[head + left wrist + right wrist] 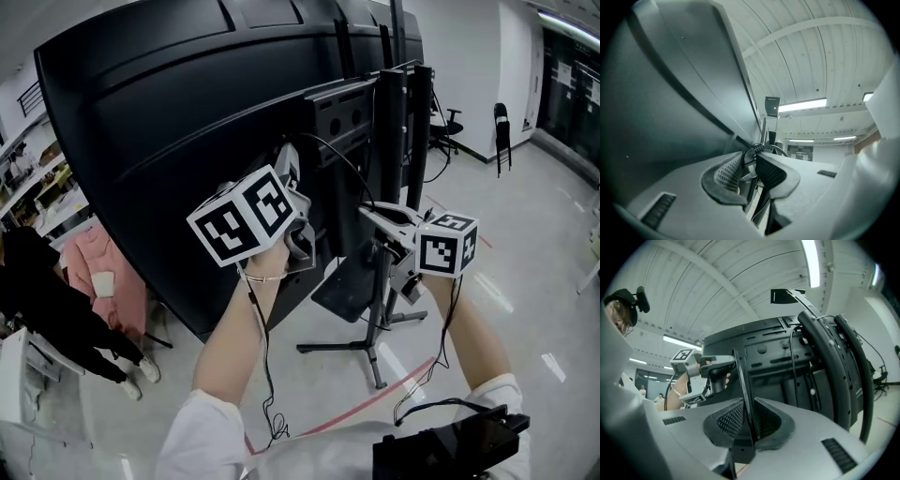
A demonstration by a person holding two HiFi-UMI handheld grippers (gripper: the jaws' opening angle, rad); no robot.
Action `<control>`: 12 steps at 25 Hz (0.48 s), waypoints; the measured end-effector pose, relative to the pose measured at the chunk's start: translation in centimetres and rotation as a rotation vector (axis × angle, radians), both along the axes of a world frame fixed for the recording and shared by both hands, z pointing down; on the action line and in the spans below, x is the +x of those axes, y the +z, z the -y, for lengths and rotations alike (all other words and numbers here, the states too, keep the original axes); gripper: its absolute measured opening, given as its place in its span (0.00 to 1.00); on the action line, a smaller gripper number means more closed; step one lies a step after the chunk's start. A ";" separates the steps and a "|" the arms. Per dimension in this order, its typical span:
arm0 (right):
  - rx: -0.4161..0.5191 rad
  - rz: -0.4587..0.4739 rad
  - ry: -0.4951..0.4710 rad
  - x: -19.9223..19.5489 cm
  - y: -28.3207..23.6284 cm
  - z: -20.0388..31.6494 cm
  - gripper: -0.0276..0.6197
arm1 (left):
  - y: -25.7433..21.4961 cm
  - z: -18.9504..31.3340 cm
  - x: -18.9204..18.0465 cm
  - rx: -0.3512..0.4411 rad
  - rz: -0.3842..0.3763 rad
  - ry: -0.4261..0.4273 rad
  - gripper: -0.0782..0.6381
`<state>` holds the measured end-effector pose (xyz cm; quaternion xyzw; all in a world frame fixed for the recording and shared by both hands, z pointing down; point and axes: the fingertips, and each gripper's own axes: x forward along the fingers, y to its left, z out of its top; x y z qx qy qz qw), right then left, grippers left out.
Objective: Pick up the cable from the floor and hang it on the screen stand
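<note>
The big black screen (187, 112) shows its back, mounted on the black screen stand (389, 141). My left gripper (291, 167) is raised against the mount. In the left gripper view its jaws (751, 161) are shut on a bundled black cable (753, 149) with a tie round it. From there a thin loop of the cable (352, 169) arcs over to my right gripper (367, 210), which points left at the stand's column. The right gripper (747, 416) is shut on a thin black run of the cable (740, 380), in front of the stand's bracket (820, 362).
The stand's feet (366, 347) spread over the pale floor, crossed by a red line (375, 403). A person in black (47, 309) stands at the left beside a pink garment (103, 272). Chairs (502, 131) stand at the far right. A black device (450, 450) sits at the bottom edge.
</note>
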<state>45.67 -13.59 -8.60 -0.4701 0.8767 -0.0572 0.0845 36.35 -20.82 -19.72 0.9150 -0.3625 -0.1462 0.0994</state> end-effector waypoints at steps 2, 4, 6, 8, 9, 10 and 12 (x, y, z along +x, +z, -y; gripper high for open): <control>-0.022 0.022 0.006 0.0 3.6 0.0 0.24 | 0.3 0.1 0.3 0.020 0.016 -0.005 0.24; -0.054 0.008 0.029 0.3 7.1 -0.2 0.30 | -0.3 0.0 0.1 0.051 0.027 -0.009 0.24; -0.090 -0.016 0.030 0.2 10.4 -0.4 0.30 | -0.9 -0.3 0.2 0.079 0.042 -0.008 0.24; -0.128 -0.026 0.016 -0.1 13.5 -0.6 0.30 | -0.9 -0.5 0.5 0.087 0.053 -0.001 0.24; -0.148 -0.033 0.009 -0.3 15.0 -0.7 0.30 | -0.7 -0.5 0.6 0.085 0.051 0.003 0.24; -0.166 -0.040 0.007 -0.4 16.3 -0.8 0.30 | -0.6 -0.5 0.7 0.080 0.047 0.007 0.24; -0.190 -0.038 0.018 -0.4 18.2 -1.0 0.28 | -0.5 -0.5 0.7 0.074 0.043 0.009 0.24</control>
